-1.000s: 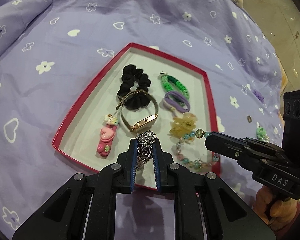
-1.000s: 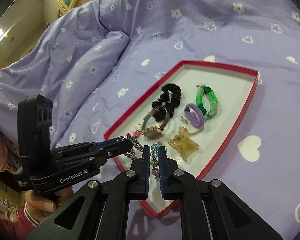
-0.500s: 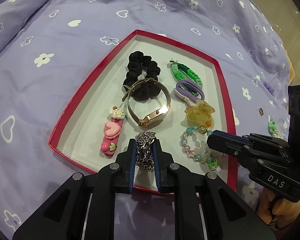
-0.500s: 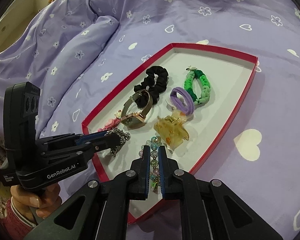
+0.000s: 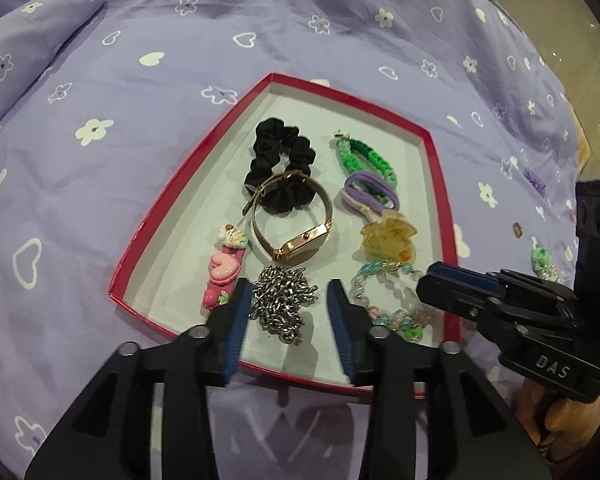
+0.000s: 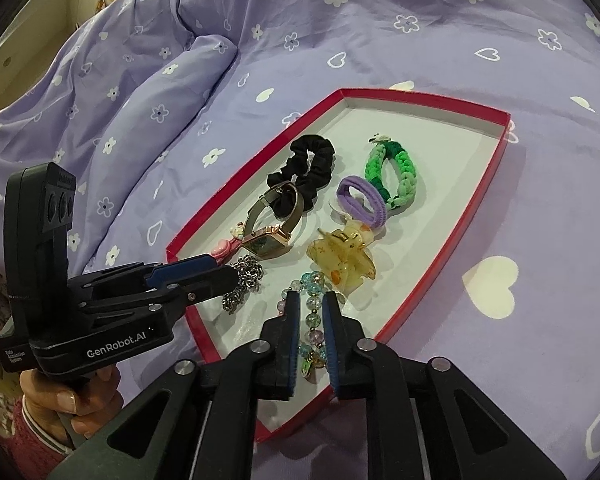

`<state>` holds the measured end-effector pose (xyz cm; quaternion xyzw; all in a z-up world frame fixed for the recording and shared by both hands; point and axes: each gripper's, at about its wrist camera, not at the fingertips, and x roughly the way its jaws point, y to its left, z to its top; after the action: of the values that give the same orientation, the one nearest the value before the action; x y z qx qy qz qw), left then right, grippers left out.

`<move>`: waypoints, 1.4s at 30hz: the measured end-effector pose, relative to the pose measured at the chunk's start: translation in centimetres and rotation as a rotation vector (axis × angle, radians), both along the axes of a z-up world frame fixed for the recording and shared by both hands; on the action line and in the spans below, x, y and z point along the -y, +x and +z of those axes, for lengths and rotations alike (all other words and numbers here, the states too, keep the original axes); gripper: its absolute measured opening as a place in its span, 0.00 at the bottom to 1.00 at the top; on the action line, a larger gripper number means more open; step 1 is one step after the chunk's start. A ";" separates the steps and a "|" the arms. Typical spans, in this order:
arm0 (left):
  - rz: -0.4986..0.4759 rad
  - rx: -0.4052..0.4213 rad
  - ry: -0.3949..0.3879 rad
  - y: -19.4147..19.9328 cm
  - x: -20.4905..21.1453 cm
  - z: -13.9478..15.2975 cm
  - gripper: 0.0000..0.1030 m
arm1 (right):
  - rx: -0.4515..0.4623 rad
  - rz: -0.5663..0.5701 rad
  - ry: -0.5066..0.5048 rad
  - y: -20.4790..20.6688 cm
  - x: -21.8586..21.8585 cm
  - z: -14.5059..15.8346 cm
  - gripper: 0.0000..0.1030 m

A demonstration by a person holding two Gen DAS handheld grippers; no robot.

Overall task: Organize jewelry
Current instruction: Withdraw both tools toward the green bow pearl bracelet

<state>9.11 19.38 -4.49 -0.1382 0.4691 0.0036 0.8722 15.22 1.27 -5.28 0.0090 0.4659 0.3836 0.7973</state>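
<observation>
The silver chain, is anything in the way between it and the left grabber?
Nothing visible blocks it. The silver chain lies in a heap on the floor of the red tray, right between the open fingers of the left gripper. The pink hair clip sits just outside the left finger, beside the chain, not across it.

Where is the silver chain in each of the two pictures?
Left wrist view: the silver chain lies low in the middle, in the red tray, between the spread fingers of the left gripper.
Right wrist view: it lies left of centre, by the left gripper's tip.
Shared landmark: the rose-gold watch, just beyond the chain in both.
</observation>
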 end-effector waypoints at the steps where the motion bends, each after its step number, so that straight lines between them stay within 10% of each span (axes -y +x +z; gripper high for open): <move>1: 0.000 0.007 -0.002 -0.1 0.0 0.2 0.41 | 0.009 -0.009 0.009 -0.1 0.4 0.3 0.29; 42: -0.419 0.063 0.001 1.7 21.4 5.1 0.45 | 0.098 -0.567 0.053 -3.9 31.7 4.5 0.38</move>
<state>10.81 -2.04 0.66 -0.0374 0.4599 -0.1819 0.8684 11.36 -30.43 -0.80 0.1411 0.3957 0.1574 0.8937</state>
